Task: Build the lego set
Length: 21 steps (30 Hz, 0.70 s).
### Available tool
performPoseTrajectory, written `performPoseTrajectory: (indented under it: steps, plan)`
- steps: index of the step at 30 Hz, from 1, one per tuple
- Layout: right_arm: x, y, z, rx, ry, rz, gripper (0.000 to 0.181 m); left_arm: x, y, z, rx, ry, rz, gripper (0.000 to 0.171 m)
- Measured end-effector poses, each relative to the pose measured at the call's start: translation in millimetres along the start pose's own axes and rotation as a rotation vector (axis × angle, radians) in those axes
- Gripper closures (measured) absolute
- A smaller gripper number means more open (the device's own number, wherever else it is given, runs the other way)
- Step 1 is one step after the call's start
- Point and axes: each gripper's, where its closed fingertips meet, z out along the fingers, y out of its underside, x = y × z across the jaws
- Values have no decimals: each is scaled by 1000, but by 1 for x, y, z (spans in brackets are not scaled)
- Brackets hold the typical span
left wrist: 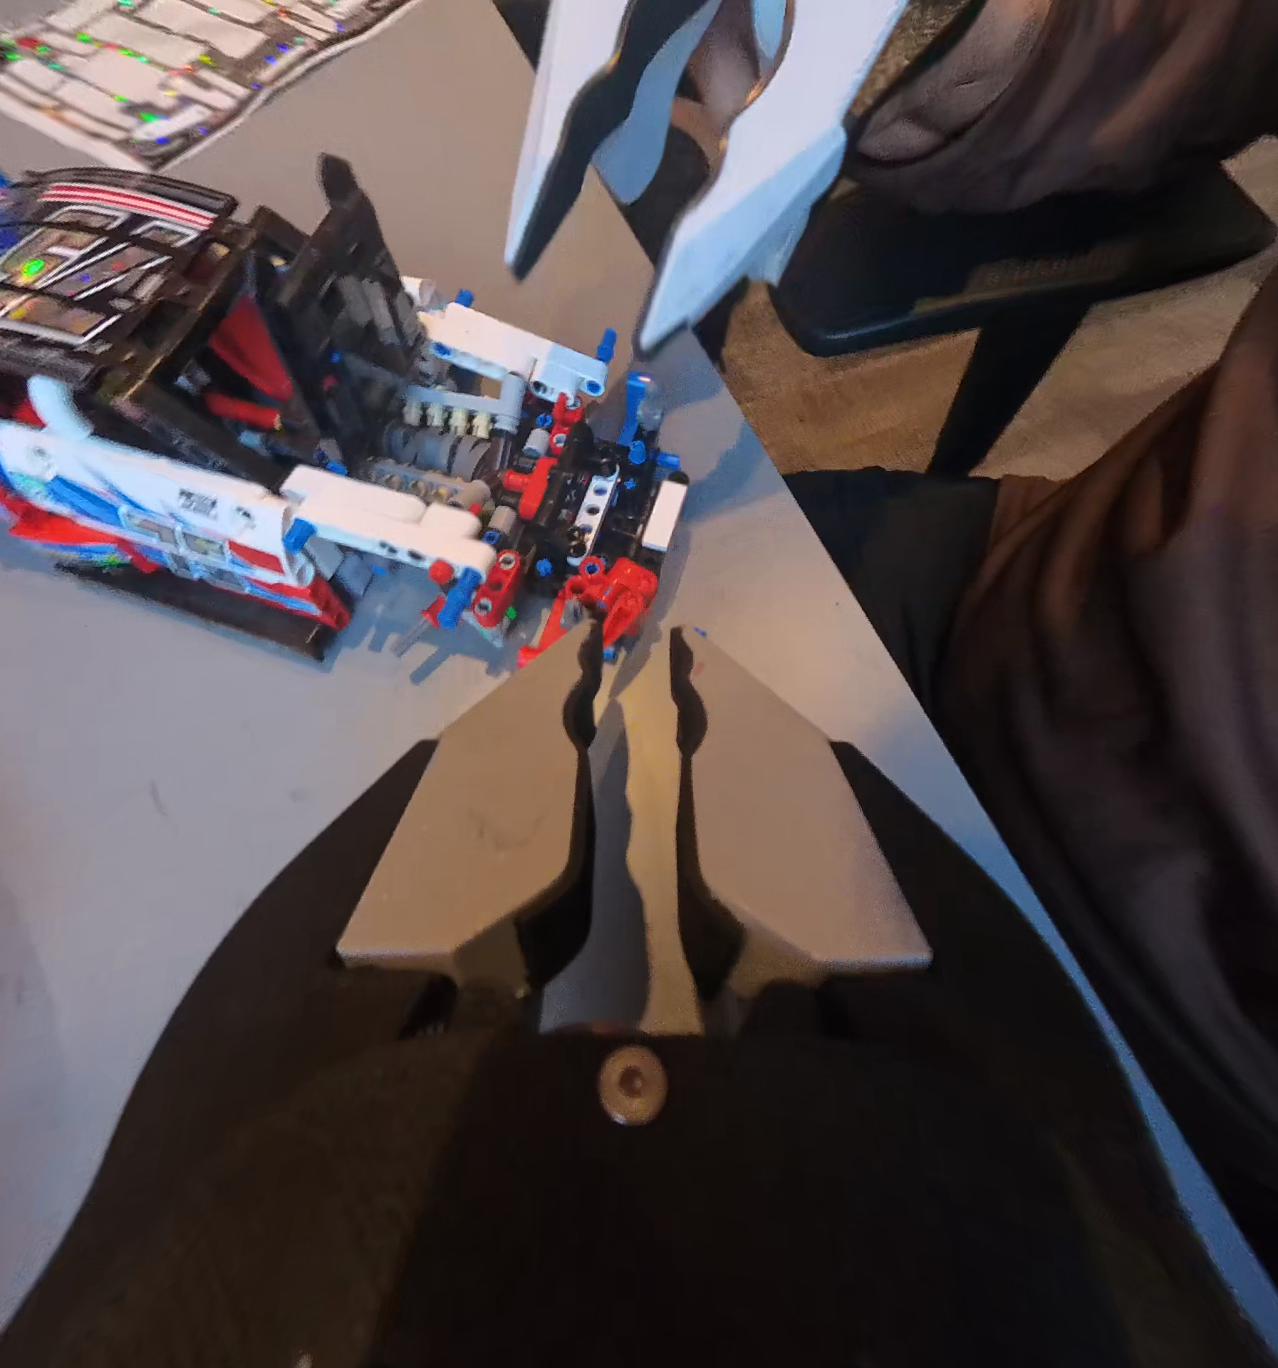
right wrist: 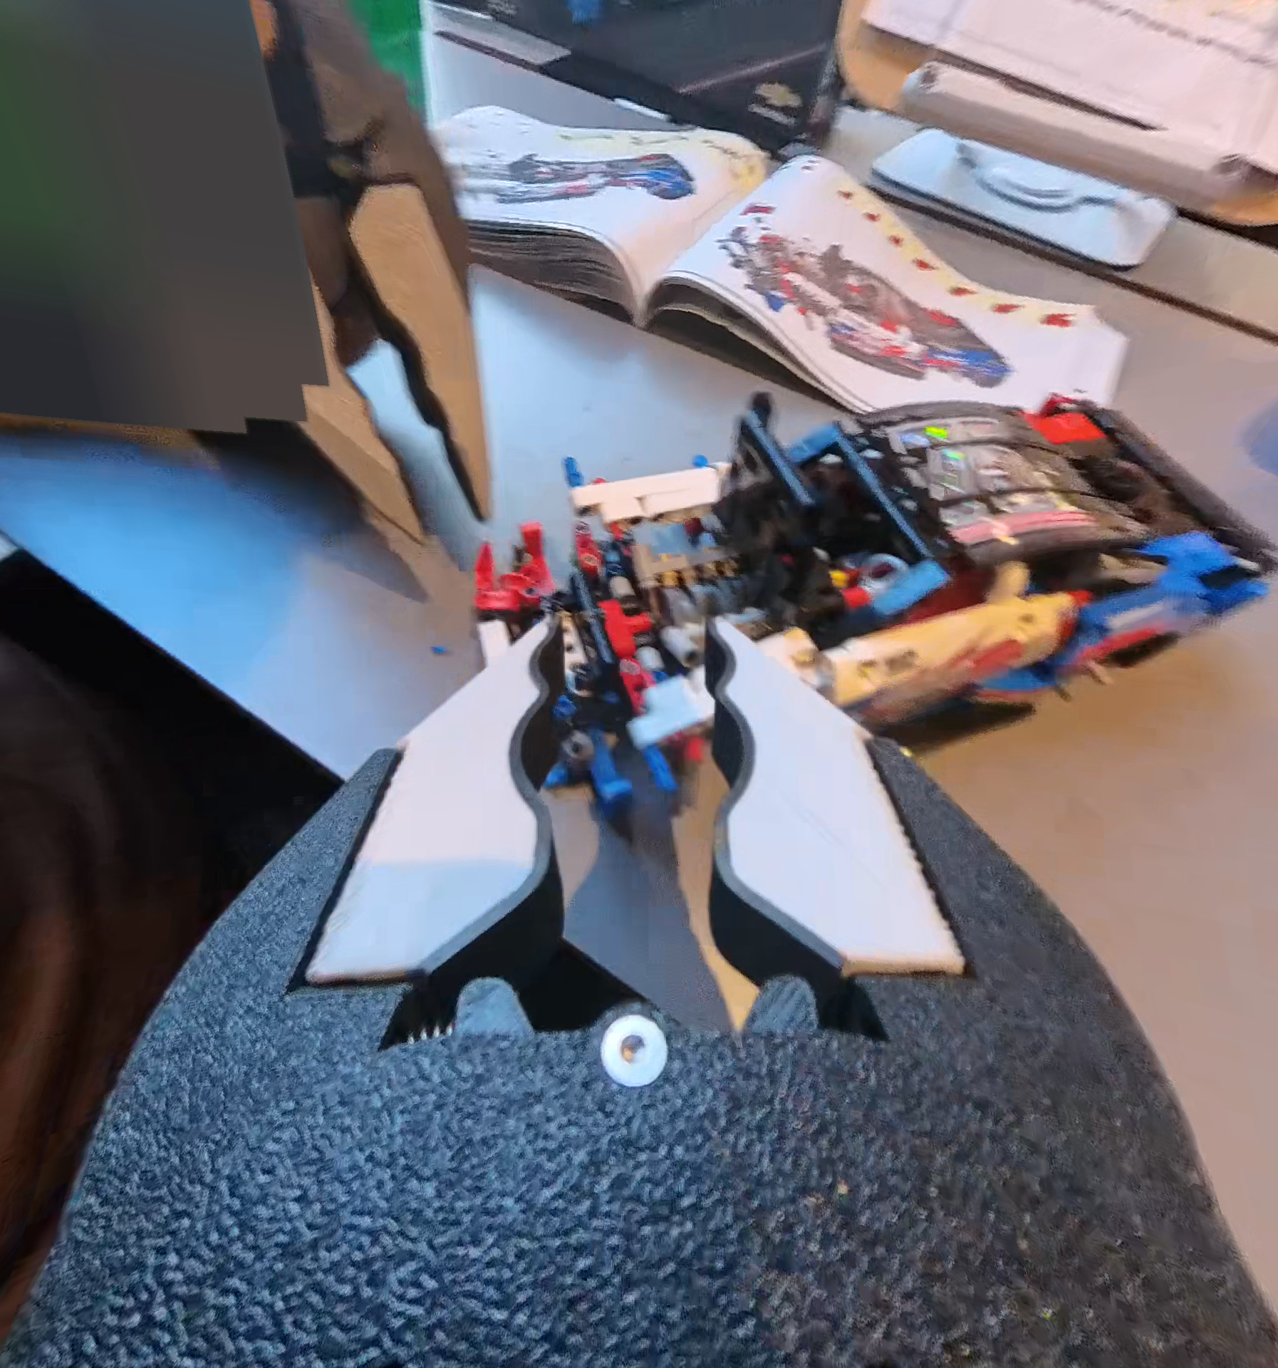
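Note:
A part-built Lego car in white, red, blue and black lies on the grey table, with its bare front chassis toward me. My left gripper is open with a narrow gap and empty, its tips just short of the red parts at the chassis corner. My right gripper hangs open above the chassis front. In the right wrist view the right gripper is open, and the chassis front shows between its fingers; I cannot tell whether they touch. The left gripper shows at the left of the car.
An open instruction book lies behind the car, with a dark box beyond it. A sticker sheet lies at the far left. The table edge runs diagonally by a seated person. A tiny blue pin lies loose.

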Motion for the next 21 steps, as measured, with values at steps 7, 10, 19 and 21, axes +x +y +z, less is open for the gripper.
performPoseTrajectory:
  steps: [7,10,19,21]
  plan:
    - [53,25,-25,45,79,172,140,-3,28,-31,26,-232,-202,155]
    - [57,22,-28,125,23,293,139,-17,40,-49,3,-395,-309,150]
    - [54,-4,-33,225,14,288,139,-132,11,-99,-76,-683,-518,89]
    - [53,-6,-34,223,2,276,137,-174,11,-101,-121,-727,-566,79]
